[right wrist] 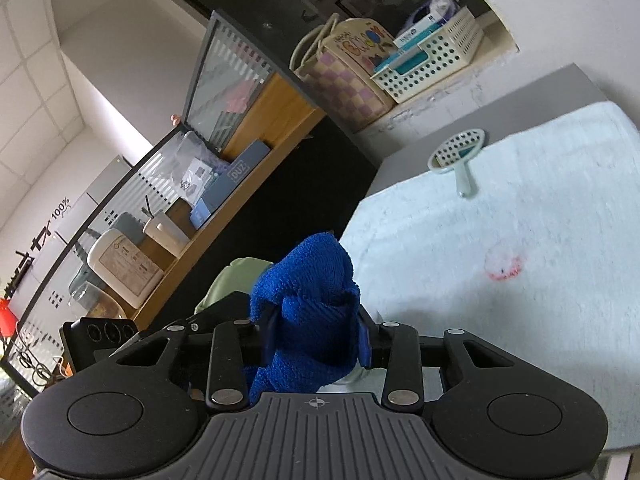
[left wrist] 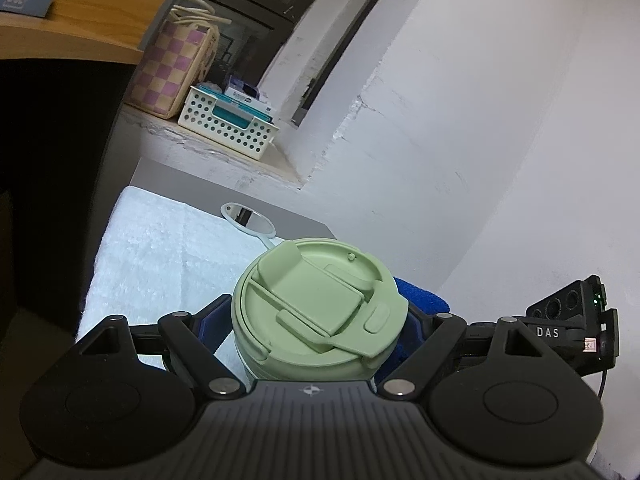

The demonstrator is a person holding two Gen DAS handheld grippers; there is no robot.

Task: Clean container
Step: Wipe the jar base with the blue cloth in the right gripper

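A light green lidded container fills the centre of the left wrist view. My left gripper is shut on the container, its blue pads on either side of the body below the lid. My right gripper is shut on a bunched blue cloth. The cloth also shows in the left wrist view, just behind the container on its right side. In the right wrist view a sliver of the green container shows to the left of the cloth.
A pale blue towel covers the grey table and carries a red ring stain. A small hand mirror lies at its far edge. A perforated basket and a checked bag sit on the ledge behind. White wall at right.
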